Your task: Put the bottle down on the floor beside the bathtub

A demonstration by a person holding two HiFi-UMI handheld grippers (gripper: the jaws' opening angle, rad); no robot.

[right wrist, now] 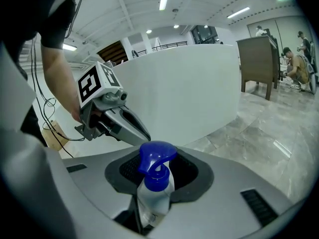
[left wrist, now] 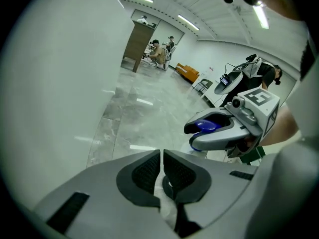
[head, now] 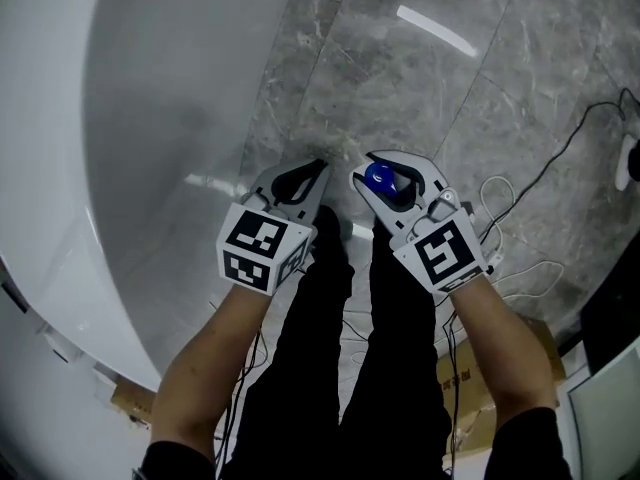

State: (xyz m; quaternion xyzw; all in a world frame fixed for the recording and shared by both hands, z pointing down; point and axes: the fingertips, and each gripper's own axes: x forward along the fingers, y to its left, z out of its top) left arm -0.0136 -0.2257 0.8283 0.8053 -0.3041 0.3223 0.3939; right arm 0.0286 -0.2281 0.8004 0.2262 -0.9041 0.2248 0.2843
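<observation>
Bare grey marble-tile floor [head: 400, 78] lies open ahead of both tools. The left is blocked by the curved white bathtub wall [head: 150, 168], just beside the left hand-held gripper [head: 313, 170]. On the right, a thin black cable [head: 560, 153] and white cable loops [head: 503, 196] lie on the floor, with a brown cardboard box [head: 480, 373] nearer the person. Only a narrow strip of floor shows between the grippers. The right hand-held gripper [head: 390, 170] has its jaws filled by a clear spray bottle with blue trigger head [head: 380, 177].
</observation>
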